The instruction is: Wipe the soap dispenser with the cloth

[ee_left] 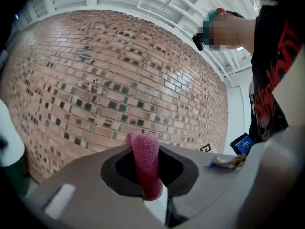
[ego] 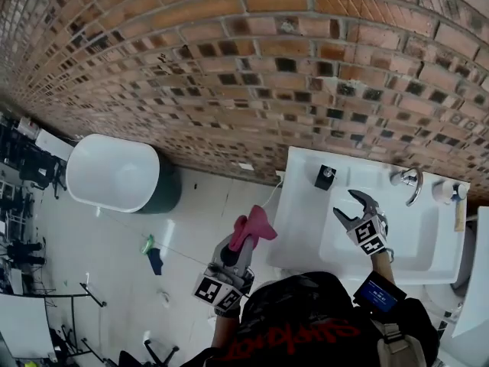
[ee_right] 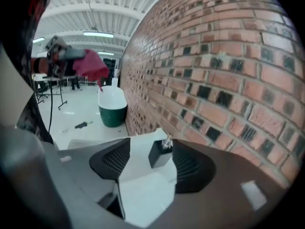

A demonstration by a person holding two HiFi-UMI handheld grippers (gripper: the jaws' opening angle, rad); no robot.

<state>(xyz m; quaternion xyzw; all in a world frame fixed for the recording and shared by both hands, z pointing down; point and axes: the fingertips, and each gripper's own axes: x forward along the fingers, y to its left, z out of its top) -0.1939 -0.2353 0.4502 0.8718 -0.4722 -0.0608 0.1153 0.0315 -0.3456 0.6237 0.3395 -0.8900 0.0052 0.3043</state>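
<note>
The soap dispenser (ego: 325,177) is a small black block with a metal pump, standing at the back left of the white sink (ego: 302,228), close to the brick wall. My right gripper (ego: 348,205) hovers open over the basin, a short way in front of the dispenser and apart from it. In the right gripper view the soap dispenser (ee_right: 159,152) shows between the spread jaws, farther ahead. My left gripper (ego: 243,245) is left of the sink, over the floor, shut on a pink cloth (ego: 256,226). The cloth (ee_left: 145,159) stands up between its jaws.
A chrome faucet (ego: 410,180) and a small white container (ego: 447,191) stand at the sink's back right. A white and green bathtub (ego: 114,173) stands by the brick wall (ego: 229,67) at left. Small items (ego: 151,254) lie on the pale floor.
</note>
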